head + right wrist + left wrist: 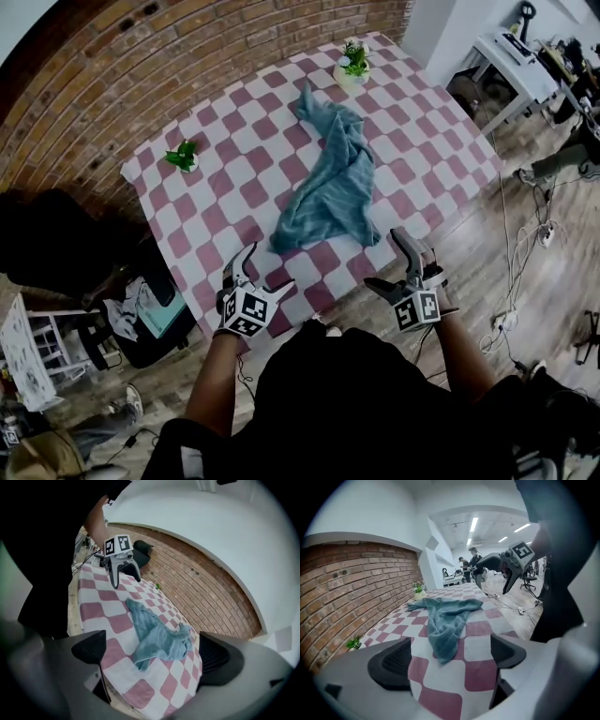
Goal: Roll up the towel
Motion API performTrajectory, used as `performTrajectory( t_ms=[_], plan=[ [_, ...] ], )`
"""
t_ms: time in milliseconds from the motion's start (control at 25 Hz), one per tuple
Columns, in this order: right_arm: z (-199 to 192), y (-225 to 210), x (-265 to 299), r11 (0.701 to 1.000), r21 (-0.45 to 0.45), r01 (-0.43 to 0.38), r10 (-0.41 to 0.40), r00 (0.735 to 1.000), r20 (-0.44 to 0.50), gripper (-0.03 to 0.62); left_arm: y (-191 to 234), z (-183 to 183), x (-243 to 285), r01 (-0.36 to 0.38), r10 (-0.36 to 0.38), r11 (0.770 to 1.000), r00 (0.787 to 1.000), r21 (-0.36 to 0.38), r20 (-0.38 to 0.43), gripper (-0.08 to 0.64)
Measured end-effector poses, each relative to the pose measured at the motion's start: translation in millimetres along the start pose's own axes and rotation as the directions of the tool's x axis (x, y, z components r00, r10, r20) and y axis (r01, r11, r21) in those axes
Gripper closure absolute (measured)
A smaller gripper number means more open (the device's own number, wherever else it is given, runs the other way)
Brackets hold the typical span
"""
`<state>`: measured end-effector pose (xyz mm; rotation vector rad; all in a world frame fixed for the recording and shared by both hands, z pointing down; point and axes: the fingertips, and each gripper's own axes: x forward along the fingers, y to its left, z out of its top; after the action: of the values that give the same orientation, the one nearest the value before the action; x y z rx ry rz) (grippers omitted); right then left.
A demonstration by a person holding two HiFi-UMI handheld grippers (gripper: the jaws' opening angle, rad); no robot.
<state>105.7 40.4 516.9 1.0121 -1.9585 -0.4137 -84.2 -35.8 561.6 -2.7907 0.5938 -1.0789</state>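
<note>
A crumpled teal towel [333, 183] lies unrolled across the middle of the pink-and-white checked table [225, 159], running from the far side toward the near edge. Both grippers hover over the near edge, short of the towel. My left gripper [267, 270] is open and empty; in its own view the towel [447, 620] lies ahead beyond the open left gripper [449, 656]. My right gripper [386, 258] is also open and empty, with the towel [157, 637] ahead of the right gripper [152, 652]. Each gripper view shows the other one: the right gripper [492, 576] and the left gripper [124, 573].
A potted plant [353, 64] stands at the table's far corner and a smaller green plant [183, 157] near the left edge. A brick wall [112, 84] runs along the far left side. Cables [525, 244] trail on the floor at right; a white desk [511, 61] stands beyond.
</note>
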Motion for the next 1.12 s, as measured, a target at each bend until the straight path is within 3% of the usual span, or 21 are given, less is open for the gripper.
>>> performTrajectory(
  t_ms=[120,320,520,720,920,1000,1120],
  plan=[
    [-16.1,-6.0,10.4,0.982,-0.176,-0.066,0.062,0.998,-0.029,0.002,3.2,3.5,4.7,-0.002,0.003,1.0,1.0,-0.023,0.016,0.038],
    [-42.3,-22.5,29.8,0.9,-0.418,-0.127,0.118,0.992,-0.047,0.003,4.7,9.4,11.5,-0.026,0.027,0.998,1.0,-0.058,0.017,0.043],
    [-61.0,-19.7,50.2,0.741,-0.633,-0.224,0.25,0.967,-0.05,0.01,-2.7,16.8,19.9,-0.07,0.069,0.991,0.998,-0.118,-0.011,0.046],
    [-56.2,-7.3,66.8,0.587,-0.782,-0.208,0.354,0.935,0.017,0.149,-2.6,26.7,21.4,-0.146,0.146,0.969,0.989,-0.199,-0.019,0.046],
    [-54.6,12.1,72.3,0.437,-0.88,-0.188,0.448,0.893,0.032,0.219,-6.7,34.7,14.6,-0.205,0.208,0.942,0.978,-0.267,-0.017,0.048],
    [-56.0,18.9,72.9,0.4,-0.897,-0.19,0.48,0.877,0.029,0.254,-10.2,35.4,11.6,-0.221,0.224,0.933,0.974,-0.283,-0.02,0.049],
    [-57.0,28.9,71.5,0.369,-0.907,-0.202,0.526,0.85,0.024,0.389,-13.7,31.2,7.1,-0.241,0.244,0.922,0.969,-0.303,-0.03,0.052]
  ],
)
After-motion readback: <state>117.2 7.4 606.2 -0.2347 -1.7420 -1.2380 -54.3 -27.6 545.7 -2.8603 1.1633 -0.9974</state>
